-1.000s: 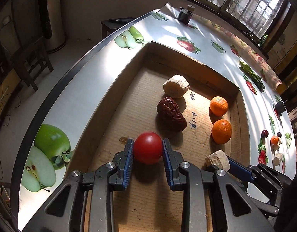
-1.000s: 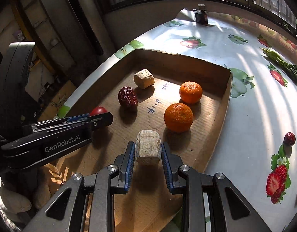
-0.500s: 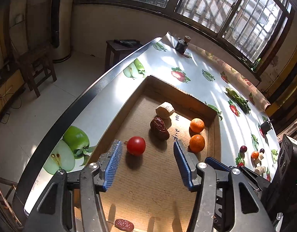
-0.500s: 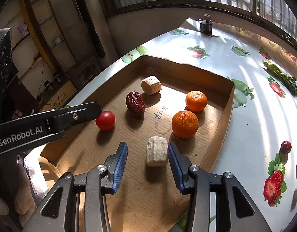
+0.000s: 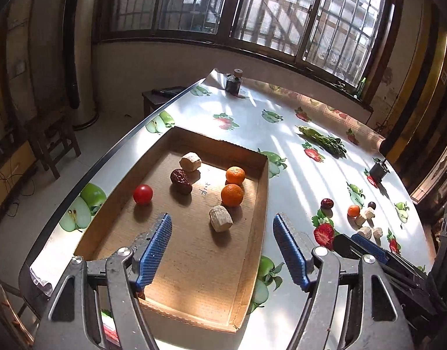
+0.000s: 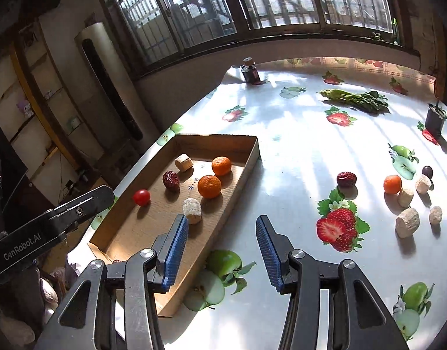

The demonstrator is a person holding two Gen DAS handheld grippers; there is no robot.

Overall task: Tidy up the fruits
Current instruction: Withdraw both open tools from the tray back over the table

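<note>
Both tools hang above the near end of the cardboard tray (image 5: 261,204), the left tool (image 5: 223,250) and right tool (image 6: 222,250) opening with nothing between their jaws. In the tray lie a cherry tomato (image 5: 142,194), a pale chunk (image 5: 220,218), a red date (image 5: 181,177) and two mandarins (image 5: 232,194). I judge a drop-off just finished; next comes reaching to the loose fruits (image 6: 392,184) far right on the table (image 6: 296,134).

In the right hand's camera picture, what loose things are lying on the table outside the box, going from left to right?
Dark red date → small orange → pale stubby piece → big pale chunk → pale piece beside a dark round fruit → small pale lump.
</note>
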